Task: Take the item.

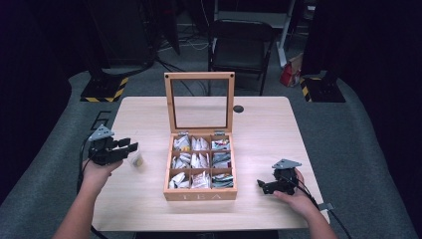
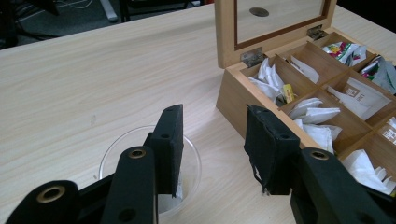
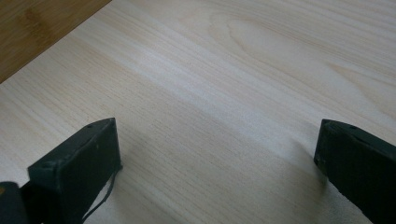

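Nearest the person, the right gripper (image 1: 268, 186) rests on the table (image 1: 259, 119) just right of the tea box (image 1: 200, 167), its jaws spread wide over bare wood and holding nothing. Left of the box, the left gripper (image 2: 212, 140) hangs with jaws released above a clear glass cup (image 2: 150, 172) that seems to hold something pale. A tea bag has probably just been dropped there; next, one gripper must reach into a compartment behind the upright lid (image 1: 199, 102) or close it.

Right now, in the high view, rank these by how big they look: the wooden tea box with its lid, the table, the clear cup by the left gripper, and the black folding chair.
1. Table
2. Chair and tea box: too close to rank, and the chair stands farther off.
3. Clear cup, smallest.
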Demonstrator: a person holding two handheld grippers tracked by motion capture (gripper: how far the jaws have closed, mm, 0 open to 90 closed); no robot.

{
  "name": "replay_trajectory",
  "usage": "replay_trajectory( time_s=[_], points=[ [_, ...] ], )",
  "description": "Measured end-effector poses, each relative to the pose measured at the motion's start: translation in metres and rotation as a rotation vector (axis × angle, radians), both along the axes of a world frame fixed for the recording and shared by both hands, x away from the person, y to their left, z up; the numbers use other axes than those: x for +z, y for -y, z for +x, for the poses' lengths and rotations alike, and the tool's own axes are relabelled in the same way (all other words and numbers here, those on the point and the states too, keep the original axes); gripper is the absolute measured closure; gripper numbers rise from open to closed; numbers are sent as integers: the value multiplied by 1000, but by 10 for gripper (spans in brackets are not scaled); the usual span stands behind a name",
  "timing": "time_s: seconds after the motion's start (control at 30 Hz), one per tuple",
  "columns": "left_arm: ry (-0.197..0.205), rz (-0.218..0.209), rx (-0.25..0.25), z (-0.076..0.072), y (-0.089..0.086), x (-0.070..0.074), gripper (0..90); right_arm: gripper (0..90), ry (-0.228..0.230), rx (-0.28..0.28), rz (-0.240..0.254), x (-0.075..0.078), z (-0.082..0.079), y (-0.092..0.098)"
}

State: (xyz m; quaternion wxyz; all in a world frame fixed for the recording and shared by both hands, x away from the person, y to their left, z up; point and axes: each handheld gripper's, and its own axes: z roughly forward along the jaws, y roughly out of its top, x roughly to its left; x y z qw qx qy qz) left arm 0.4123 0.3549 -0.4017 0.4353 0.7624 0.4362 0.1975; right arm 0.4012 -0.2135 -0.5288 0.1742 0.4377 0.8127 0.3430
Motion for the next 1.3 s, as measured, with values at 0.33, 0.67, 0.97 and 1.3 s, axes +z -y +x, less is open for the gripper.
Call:
replay_trajectory(
  time_s=[0.33,0.67,0.97,1.3],
  points=[
    [18,1,-36,-4,12,7,530,0,5,-2,4,0,0,0],
    [18,8,-65,-11,18,9,503,0,5,-2,3,0,0,0],
    [20,9,-80,-21,20,5,458,0,5,-2,4,0,0,0],
    [0,10,-88,-35,23,-10,455,0,5,-2,4,0,0,0]
  ],
)
